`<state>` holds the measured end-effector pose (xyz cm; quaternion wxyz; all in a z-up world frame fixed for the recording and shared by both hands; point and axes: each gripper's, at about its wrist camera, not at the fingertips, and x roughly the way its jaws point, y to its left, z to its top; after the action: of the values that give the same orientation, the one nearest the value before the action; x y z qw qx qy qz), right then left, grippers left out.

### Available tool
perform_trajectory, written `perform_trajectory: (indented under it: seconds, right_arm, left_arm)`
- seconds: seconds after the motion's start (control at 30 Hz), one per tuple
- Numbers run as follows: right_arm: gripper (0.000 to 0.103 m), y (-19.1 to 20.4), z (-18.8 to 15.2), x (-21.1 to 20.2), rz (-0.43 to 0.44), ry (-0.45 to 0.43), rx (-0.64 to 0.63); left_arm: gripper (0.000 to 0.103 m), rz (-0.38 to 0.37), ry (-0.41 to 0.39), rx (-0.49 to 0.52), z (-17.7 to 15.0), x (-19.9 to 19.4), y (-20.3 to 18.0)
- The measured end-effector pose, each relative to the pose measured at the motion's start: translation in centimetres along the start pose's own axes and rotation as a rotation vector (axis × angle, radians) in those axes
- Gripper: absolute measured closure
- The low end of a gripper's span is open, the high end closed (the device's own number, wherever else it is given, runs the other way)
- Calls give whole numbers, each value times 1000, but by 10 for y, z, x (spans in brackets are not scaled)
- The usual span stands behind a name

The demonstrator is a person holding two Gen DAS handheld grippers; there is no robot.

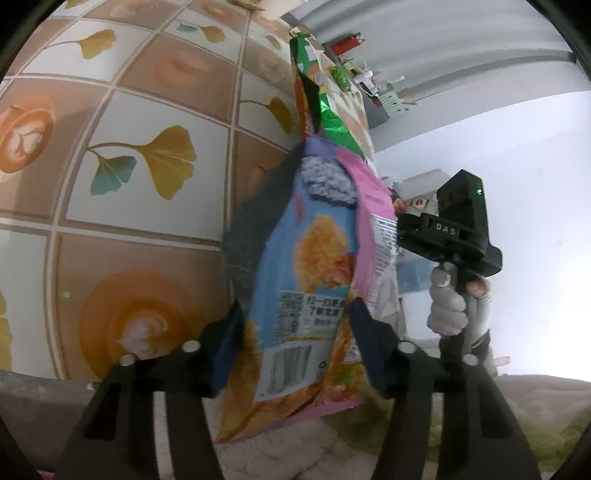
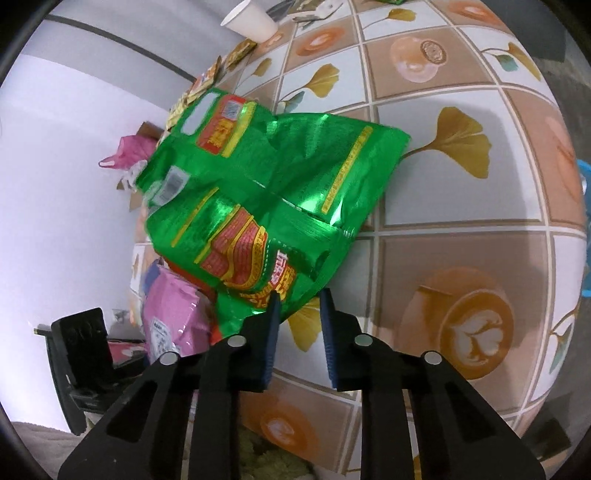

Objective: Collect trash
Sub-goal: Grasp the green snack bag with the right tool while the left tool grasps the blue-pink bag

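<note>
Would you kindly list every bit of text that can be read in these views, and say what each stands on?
"DAS": on the right gripper, seen from the left wrist.
Blue snack bag: Chinese print, QR code and barcode, too blurred to read.
Green bag: red and yellow panels, unreadable.
Pink bag: small print, unreadable.

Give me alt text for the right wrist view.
The right gripper reaches toward the corner of a shiny green snack bag on a table with a leaf and coffee-cup patterned cloth. A pink bag sits left; a paper cup is at the far edge.
</note>
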<state>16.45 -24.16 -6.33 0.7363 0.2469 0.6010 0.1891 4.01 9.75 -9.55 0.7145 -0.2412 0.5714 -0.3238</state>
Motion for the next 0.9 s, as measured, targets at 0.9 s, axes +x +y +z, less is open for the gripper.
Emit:
perform_trajectory:
  seconds: [0.9]
  right_arm:
    - [72,13,-66,-24,-102,25,-31]
  left_arm:
    - [99,217,-320,136,48,-39,-21]
